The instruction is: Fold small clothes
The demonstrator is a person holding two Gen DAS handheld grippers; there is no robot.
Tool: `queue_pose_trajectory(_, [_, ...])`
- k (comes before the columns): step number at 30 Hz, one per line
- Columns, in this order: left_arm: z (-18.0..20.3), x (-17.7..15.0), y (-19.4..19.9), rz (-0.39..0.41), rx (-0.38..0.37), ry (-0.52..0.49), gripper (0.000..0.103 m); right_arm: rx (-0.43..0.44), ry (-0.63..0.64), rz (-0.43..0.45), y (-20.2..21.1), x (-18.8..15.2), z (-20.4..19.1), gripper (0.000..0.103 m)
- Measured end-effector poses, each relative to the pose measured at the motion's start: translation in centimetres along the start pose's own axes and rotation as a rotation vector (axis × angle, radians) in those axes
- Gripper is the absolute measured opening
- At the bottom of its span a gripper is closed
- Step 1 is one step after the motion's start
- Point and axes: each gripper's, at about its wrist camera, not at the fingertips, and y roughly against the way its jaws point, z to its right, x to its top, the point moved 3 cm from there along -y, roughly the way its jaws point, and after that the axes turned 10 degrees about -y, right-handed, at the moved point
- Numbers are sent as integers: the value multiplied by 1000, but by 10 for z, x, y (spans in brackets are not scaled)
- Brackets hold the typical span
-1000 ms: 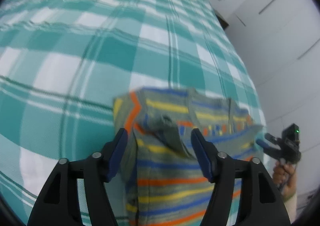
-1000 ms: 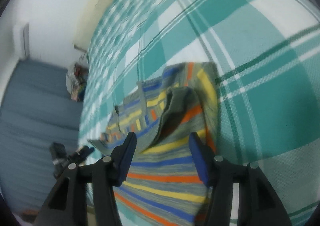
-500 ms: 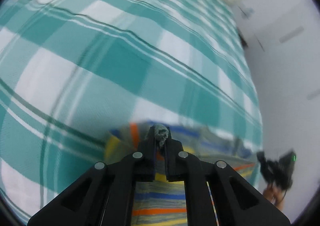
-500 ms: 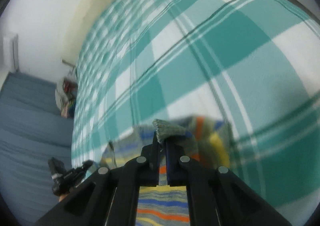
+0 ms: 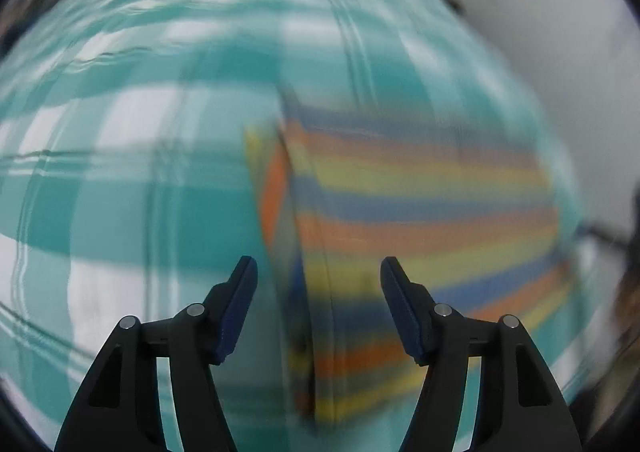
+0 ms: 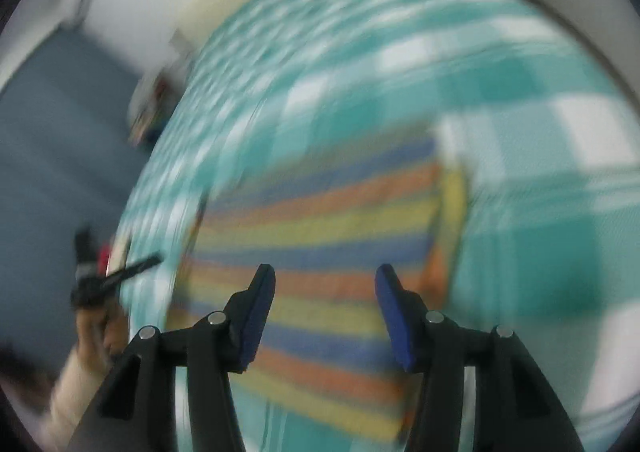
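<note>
A small striped garment (image 5: 420, 220) in orange, yellow, blue and grey lies folded flat on the teal plaid bedspread (image 5: 120, 180). Both views are blurred by motion. My left gripper (image 5: 319, 284) is open and empty, raised over the garment's left edge. My right gripper (image 6: 325, 290) is open and empty, raised over the garment (image 6: 328, 228) near its right edge. The left gripper also shows in the right wrist view (image 6: 100, 272), beside the garment's far edge, held by a hand.
The bedspread (image 6: 520, 92) fills most of both views. White walls and a cupboard (image 5: 540, 32) stand beyond the bed's right side. A blue-grey floor (image 6: 52, 140) and a small pile of things (image 6: 154, 108) lie off the bed's left side.
Both grippers were shut on the garment's pinched edge half a second ago. Both have let go, opened and pulled back; the garment now lies folded over with its stripes flat.
</note>
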Motion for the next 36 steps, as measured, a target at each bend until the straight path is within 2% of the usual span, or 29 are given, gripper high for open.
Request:
queue_pose_trajectory(1, [11, -19, -13, -72, 36, -52, 36, -9, 17, -54, -8, -21, 1, 52])
queue_pose_trajectory(2, [16, -35, -23, -128, 74, -79, 29, -41, 19, -106, -17, -38, 7, 52])
queue_pose_trajectory(3, [16, -49, -22, -117, 103, -80, 29, -128, 5, -169, -29, -60, 22, 51])
queue_pose_trajectory(4, [16, -54, -17, -108, 125, -79, 29, -186, -5, -190, -32, -72, 35, 34])
queue_pose_trajectory(5, [15, -59, -12, -115, 139, -81, 28, -209, 9, -161, -27, -83, 45, 18])
queue_pose_trajectory(7, [14, -65, 2, -111, 139, -71, 27, -221, 4, -138, -10, -90, 51, 14])
queue_pose_trajectory(8, [14, -68, 11, -105, 157, -74, 27, -246, -14, -125, -1, -91, 52, 20])
queue_pose_trajectory(10, [22, -71, 33, -56, 179, -84, 29, -296, 27, -70, 19, -96, 45, 22])
queue_pose_trajectory(12, [40, -73, 59, 30, 169, -81, 50, -288, 78, 9, 35, -96, 24, 27])
queue_pose_trajectory(13, [49, -74, 70, 75, 168, -73, 69, -271, 85, 49, 42, -96, 14, 37])
queue_pose_trajectory(14, [57, -77, 82, 124, 168, -60, 84, -254, 85, 90, 47, -96, 6, 54])
queue_pose_trajectory(16, [75, -83, 102, 213, 171, -16, 95, -219, 78, 205, 58, -104, -15, 73])
queue_pose_trajectory(18, [85, -94, 114, 282, 163, 49, 97, -210, 62, 285, 61, -114, -34, 79])
queue_pose_trajectory(20, [94, -107, 114, 348, 152, 116, 100, -189, 10, 321, 61, -127, -42, 88])
queue_pose_trajectory(21, [97, -109, 107, 353, 156, 119, 100, -167, -20, 332, 58, -134, -45, 89])
queue_pose_trajectory(23, [101, -105, 92, 324, 180, 74, 100, -134, -67, 340, 50, -143, -43, 90])
queue_pose_trajectory(24, [103, -104, 81, 312, 224, 25, 100, -140, -70, 341, 43, -150, -41, 90])
queue_pose_trajectory(26, [100, -108, 71, 305, 308, -10, 99, -197, -25, 349, 36, -154, -36, 90])
queue_pose_trajectory(28, [99, -110, 66, 291, 314, -14, 99, -292, 47, 369, 32, -157, -29, 90])
queue_pose_trajectory(30, [96, -109, 65, 282, 305, -1, 99, -335, 66, 382, 30, -156, -24, 90])
queue_pose_trajectory(36, [94, -111, 70, 296, 314, 29, 100, -328, 51, 350, 20, -153, -19, 90])
